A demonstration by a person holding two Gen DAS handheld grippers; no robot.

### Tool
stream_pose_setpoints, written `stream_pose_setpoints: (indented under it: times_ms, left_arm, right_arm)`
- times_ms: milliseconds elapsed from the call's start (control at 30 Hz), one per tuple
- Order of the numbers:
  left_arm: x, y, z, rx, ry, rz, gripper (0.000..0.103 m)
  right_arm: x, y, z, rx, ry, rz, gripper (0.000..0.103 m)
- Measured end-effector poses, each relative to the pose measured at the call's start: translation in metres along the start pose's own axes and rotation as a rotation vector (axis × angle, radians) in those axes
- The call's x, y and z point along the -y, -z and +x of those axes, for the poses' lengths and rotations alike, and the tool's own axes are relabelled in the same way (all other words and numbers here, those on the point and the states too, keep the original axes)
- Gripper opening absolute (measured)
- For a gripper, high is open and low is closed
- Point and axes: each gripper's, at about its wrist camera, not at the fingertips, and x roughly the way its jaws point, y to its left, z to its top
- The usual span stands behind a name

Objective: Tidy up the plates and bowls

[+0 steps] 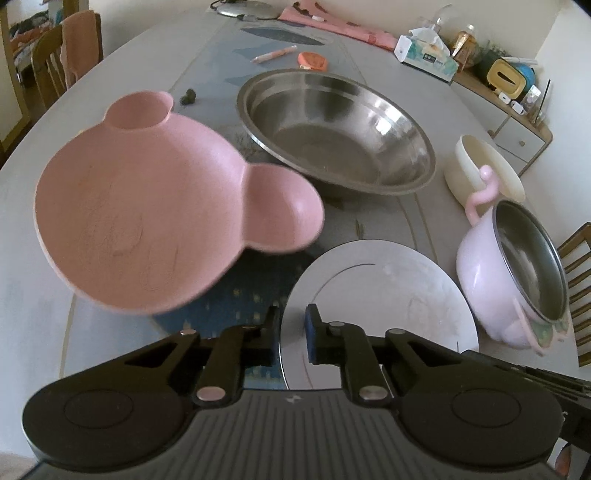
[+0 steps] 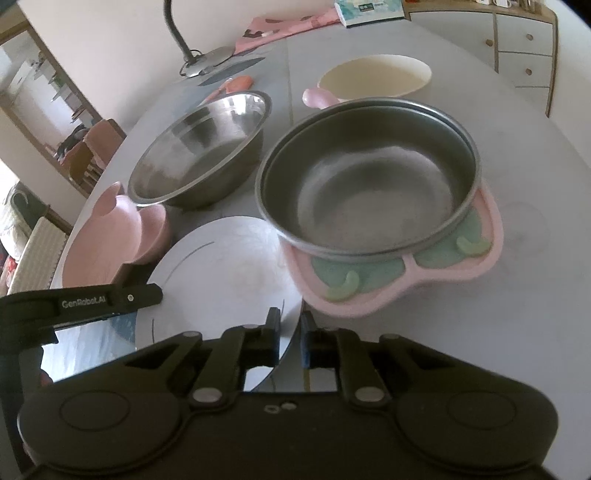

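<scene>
A round white plate lies on the table nearest me. My left gripper is shut on its left rim. My right gripper is shut on its near right rim, and the edge runs between the pads. A pink bear-shaped plate sits left of the white plate. Behind it stands a wide steel basin. To the right is a pink bowl with a steel liner, and a cream bowl lies behind that.
A tissue box, a pink cloth, a lamp base and a small orange item lie at the table's far end. Wooden chairs stand at the left, and a cabinet at the far right.
</scene>
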Motion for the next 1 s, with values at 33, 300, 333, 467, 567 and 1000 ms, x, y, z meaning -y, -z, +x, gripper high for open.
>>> stream_pose_setpoints:
  times_ms: [33,300,333,467,567,1000]
  left_arm:
    - [0.0,0.003,-0.003,-0.001,0.001,-0.002,0.013]
    - [0.005,0.031,-0.028,-0.007,0.026,-0.01,0.013]
    - [0.005,0.035,-0.033,-0.008,0.029,-0.015,0.013]
    - [0.01,0.052,-0.049,-0.008,0.036,-0.004,0.013]
    - [0.013,0.067,-0.06,-0.016,0.044,0.002,0.013]
    - [0.026,0.122,-0.093,-0.04,0.062,0.039,0.012]
  right_arm:
    - [0.001,0.002,-0.002,-0.003,-0.006,0.0,0.011]
    - [0.003,0.023,-0.03,-0.004,-0.021,-0.008,0.01]
    - [0.003,0.026,-0.034,-0.005,-0.023,-0.012,0.01]
    - [0.001,0.041,-0.054,-0.004,-0.028,-0.024,0.01]
    - [0.003,0.055,-0.068,-0.001,-0.03,-0.02,0.01]
    - [0.007,0.102,-0.107,-0.006,-0.001,-0.027,0.01]
